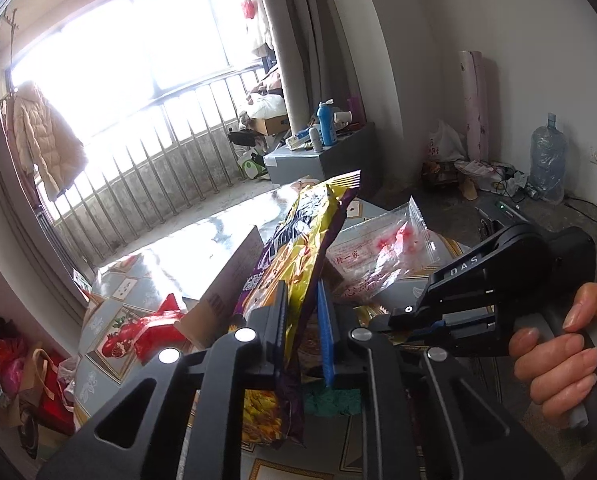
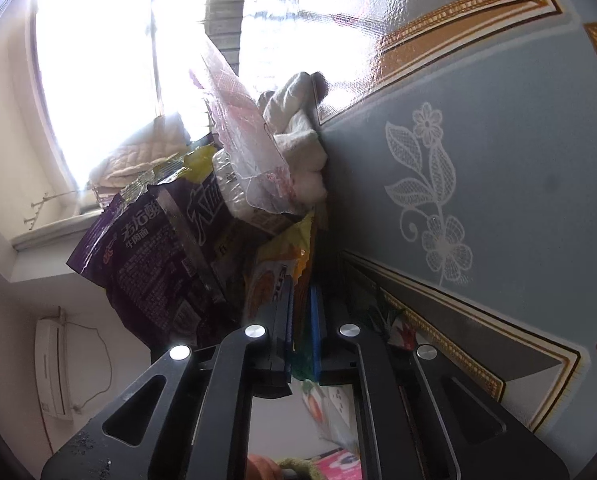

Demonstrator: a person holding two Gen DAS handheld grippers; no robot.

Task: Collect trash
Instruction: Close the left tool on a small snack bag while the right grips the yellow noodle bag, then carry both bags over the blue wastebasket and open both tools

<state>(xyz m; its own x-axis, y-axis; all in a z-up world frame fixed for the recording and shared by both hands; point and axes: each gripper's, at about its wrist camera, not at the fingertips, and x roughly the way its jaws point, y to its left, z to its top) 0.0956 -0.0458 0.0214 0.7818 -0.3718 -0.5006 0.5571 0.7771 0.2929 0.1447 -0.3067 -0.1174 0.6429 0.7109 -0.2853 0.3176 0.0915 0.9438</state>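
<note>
The purple noodle wrapper (image 1: 298,264) is pinched upright in the left gripper (image 1: 304,336), above the table (image 1: 146,264). The right gripper (image 2: 300,332) is clamped on an orange wrapper (image 2: 276,276), apparently at its edge. Both grips should be kept firm while the wrappers are lifted clear, so the clear bag (image 1: 382,252) is not dragged.

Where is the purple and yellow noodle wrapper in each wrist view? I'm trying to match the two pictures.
Left wrist view: the noodle wrapper stands at centre, clamped in the left gripper.
Right wrist view: the same wrapper is left of centre, above the right gripper, which pinches a different, orange-yellow wrapper.
Shared landmark: the clear plastic bag with pink print, beside the wrapper in both.
</note>
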